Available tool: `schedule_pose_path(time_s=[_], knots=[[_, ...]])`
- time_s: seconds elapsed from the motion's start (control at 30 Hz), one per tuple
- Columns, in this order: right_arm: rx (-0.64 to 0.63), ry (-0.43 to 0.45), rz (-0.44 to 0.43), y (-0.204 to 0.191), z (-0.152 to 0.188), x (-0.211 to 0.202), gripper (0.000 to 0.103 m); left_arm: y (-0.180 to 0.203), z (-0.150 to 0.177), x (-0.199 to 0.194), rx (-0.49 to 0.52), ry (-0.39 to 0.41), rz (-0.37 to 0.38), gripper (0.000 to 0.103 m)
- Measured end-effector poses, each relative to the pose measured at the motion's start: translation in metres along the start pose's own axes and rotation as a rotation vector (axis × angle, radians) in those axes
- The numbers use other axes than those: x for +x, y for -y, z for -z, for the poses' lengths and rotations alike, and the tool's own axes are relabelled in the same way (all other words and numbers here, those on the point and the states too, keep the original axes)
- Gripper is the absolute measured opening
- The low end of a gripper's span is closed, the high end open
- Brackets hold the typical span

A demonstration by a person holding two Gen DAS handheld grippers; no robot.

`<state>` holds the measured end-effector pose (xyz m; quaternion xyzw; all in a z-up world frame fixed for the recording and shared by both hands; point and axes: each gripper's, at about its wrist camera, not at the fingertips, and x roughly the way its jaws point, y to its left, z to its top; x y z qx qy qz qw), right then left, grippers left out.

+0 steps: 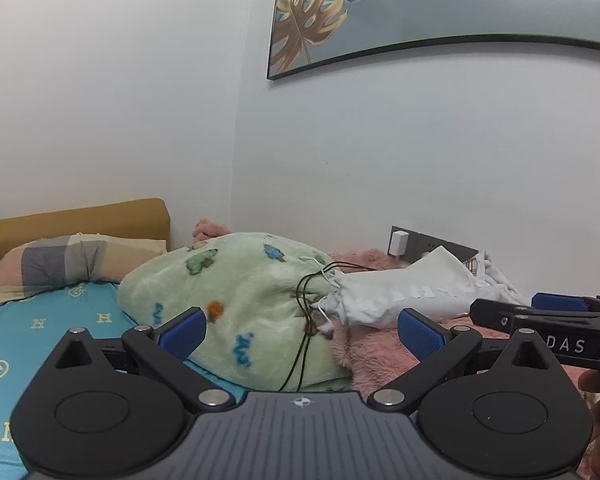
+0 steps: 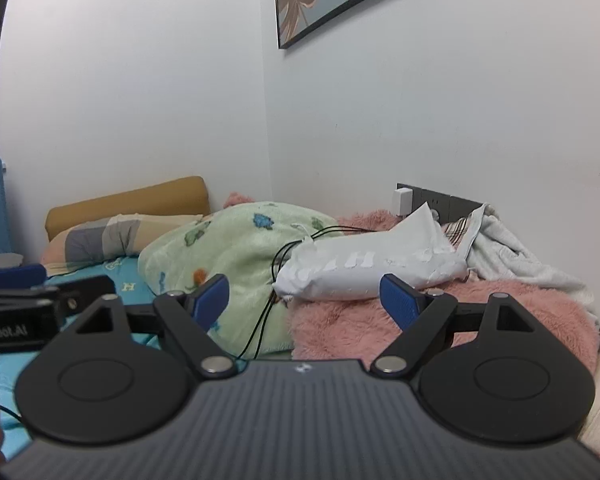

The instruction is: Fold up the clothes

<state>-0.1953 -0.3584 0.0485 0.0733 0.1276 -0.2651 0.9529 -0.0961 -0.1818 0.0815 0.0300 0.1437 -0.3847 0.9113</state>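
Both tools are spread wide with nothing between the pads. Our left tool (image 1: 302,330) hangs above the bed with its blue pads (image 1: 183,332) framing the green fleece blanket (image 1: 235,300), and our right tool (image 2: 304,300) sits just beside it, pads apart too, pointing at the white bag (image 2: 364,272). Each tool pokes into the edge of the other's camera, so they're side by side and level.

Moving outward: the white drawstring bag lies across the pink fuzzy blanket (image 2: 440,320), its black cords (image 2: 267,304) trailing down over the green fleece. Behind the bag, against the wall by the socket panel (image 2: 440,200), there's a rumpled pile of clothes (image 2: 512,252): a whitish knit-looking piece with something striped tucked under it. That's our best guess for what needs folding, though we can't tell how many garments are in there. Further left are the blue bed sheet (image 1: 39,344), a patchwork pillow (image 1: 71,260) and a mustard headboard cushion (image 1: 83,220).

Progress-wise, we'd say basically zero. Nothing folded is visible anywhere, nothing is gripped, and the clothes are bunched up well away from both tools. Everything's left to do: reach over the bag, pull a garment out, flatten it on the bed, fold.
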Motion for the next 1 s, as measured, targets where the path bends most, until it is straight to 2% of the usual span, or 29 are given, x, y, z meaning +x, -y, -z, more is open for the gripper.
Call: schedule_pose_path(time_s=[0.4, 1.0], knots=[[-0.033, 0.003, -0.008, -0.017, 0.001, 0.001, 0.084, -0.014, -0.001, 0.001, -0.058, 0.002, -0.029, 0.103], [-0.028, -0.008, 0.006, -0.015, -0.003, -0.007, 0.084, -0.005, 0.0, -0.006, -0.027, 0.008, -0.017, 0.103]])
